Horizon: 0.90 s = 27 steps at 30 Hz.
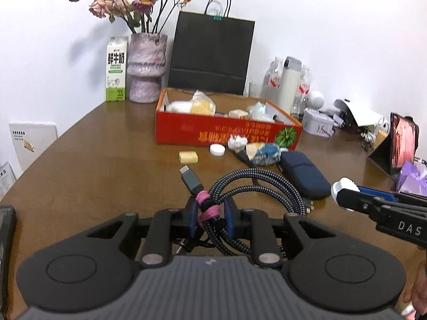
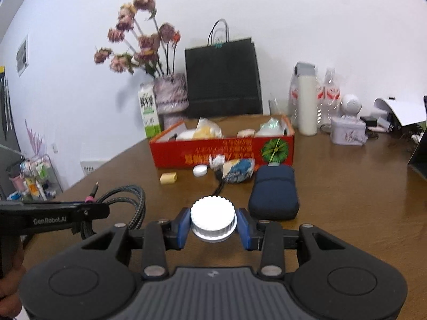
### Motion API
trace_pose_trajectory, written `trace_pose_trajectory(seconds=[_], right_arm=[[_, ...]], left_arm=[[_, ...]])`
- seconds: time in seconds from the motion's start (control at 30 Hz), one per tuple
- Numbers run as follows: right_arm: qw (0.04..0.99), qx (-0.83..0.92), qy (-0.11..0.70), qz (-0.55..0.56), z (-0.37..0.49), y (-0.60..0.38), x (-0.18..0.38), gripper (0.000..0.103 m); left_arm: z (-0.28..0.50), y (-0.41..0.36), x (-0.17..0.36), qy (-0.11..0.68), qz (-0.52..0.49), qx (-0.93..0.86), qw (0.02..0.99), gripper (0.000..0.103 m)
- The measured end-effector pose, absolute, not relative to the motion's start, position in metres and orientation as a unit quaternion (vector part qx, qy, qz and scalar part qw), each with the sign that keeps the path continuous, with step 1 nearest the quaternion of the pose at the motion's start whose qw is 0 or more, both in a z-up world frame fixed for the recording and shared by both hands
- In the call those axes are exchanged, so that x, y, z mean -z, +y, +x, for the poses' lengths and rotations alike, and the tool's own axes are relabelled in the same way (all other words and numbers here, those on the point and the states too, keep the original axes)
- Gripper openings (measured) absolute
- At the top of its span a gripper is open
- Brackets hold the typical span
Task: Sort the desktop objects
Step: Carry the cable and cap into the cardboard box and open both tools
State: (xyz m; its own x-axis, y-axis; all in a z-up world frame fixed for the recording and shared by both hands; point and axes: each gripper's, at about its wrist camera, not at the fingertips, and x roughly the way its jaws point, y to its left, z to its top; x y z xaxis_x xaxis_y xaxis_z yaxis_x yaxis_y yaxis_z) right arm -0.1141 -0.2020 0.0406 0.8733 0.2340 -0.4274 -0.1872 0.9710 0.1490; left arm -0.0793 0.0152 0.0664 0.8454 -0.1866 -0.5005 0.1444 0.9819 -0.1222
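My left gripper [image 1: 210, 216] is shut on a coiled braided cable [image 1: 256, 186] tied with a pink band, lifted above the brown table [image 1: 106, 165]. From the right wrist view the same cable [image 2: 125, 200] hangs at the left. My right gripper [image 2: 213, 222] is shut on a white ribbed cap [image 2: 213, 220], which the left wrist view shows at the right edge as the cap [image 1: 343, 185]. Ahead stands a red cardboard box [image 1: 202, 130] [image 2: 186, 152] holding wrapped items. In front of it lie a yellow block [image 1: 188, 157], a small white lid [image 1: 216, 150], a blue-white packet [image 1: 264, 152] and a navy pouch [image 1: 304, 174] [image 2: 275, 194].
Against the wall stand a milk carton [image 1: 116, 72], a vase of dried roses [image 1: 145, 66], a black paper bag [image 1: 210, 56] and several bottles [image 1: 288, 85]. A tin [image 1: 319, 124], a white speaker, chargers and a propped tablet [image 1: 400, 144] crowd the right side.
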Motion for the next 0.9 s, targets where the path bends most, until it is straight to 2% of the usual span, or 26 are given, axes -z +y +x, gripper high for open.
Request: trace_pose_trajectory(seconds=[0.23, 0.33, 0.47, 0.67, 0.77, 0.83, 0.9], right_arm=[[0.969, -0.115, 0.213, 0.052, -0.057, -0.220, -0.072, 0.037], [0.970, -0.123, 0.206, 0.039, -0.004, -0.224, -0.095, 0.037], [0.960, -0.132, 0.245, 0.016, 0.094, -0.214, -0.111, 0.037], [0.922, -0.123, 0.366, -0.010, 0.232, -0.187, -0.073, 0.037], [0.906, -0.107, 0.410, -0.014, 0.268, -0.179, -0.045, 0.037], [0.900, -0.099, 0.425, -0.022, 0.282, -0.173, -0.031, 0.037], [0.895, -0.103, 0.434, -0.010, 0.288, -0.172, -0.022, 0.038]], left_arm=[[-0.006, 0.019, -0.102, 0.248, -0.037, 0.105, 0.962, 0.021], [0.054, 0.018, -0.123, 0.242, -0.008, 0.107, 0.964, 0.022], [0.161, 0.012, -0.123, 0.293, 0.041, 0.114, 0.948, 0.022], [0.263, -0.006, -0.079, 0.391, 0.090, 0.106, 0.910, 0.022], [0.280, -0.011, -0.059, 0.398, 0.120, 0.098, 0.904, 0.021], [0.283, -0.010, -0.051, 0.394, 0.128, 0.092, 0.906, 0.026], [0.284, -0.005, -0.052, 0.398, 0.121, 0.091, 0.905, 0.037]])
